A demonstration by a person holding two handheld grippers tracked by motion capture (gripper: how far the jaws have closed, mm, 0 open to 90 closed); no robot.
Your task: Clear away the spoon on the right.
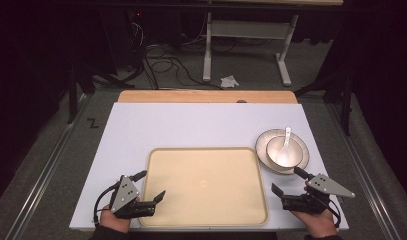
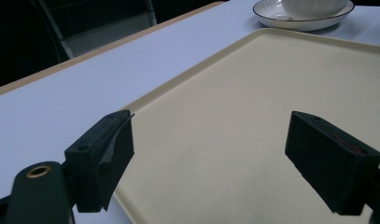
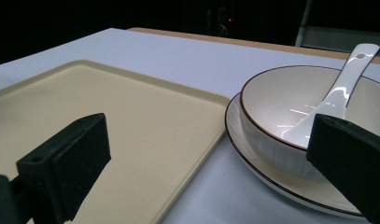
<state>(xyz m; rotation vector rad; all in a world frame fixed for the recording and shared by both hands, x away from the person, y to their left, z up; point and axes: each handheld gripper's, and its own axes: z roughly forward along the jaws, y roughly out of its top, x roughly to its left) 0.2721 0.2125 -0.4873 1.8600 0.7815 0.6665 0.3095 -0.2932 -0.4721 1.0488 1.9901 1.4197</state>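
A cream tray [image 1: 156, 210] lies bare at the table's near middle, also in the left gripper view [image 2: 253, 116] and the right gripper view [image 3: 131, 121]. To its right stands a white plate [image 1: 302, 145] [image 3: 290, 186] [image 2: 271, 18] carrying a white bowl [image 1: 280, 157] [image 3: 271, 102] with a white spoon [image 1: 286, 141] [image 3: 346, 79] leaning in it. My left gripper [image 1: 152, 185] [image 2: 211, 158] is open over the tray's near left corner, nothing between its jaws. My right gripper [image 1: 286, 180] [image 3: 201, 168] is open just off the tray's right edge, near the plate's front.
The white table top [image 1: 191, 125] has free room behind the tray and a wooden strip [image 1: 206, 96] along its far edge. Beyond it, on the floor, are cables [image 1: 161, 62], a desk frame [image 1: 246, 35] and a crumpled paper [image 1: 229, 80].
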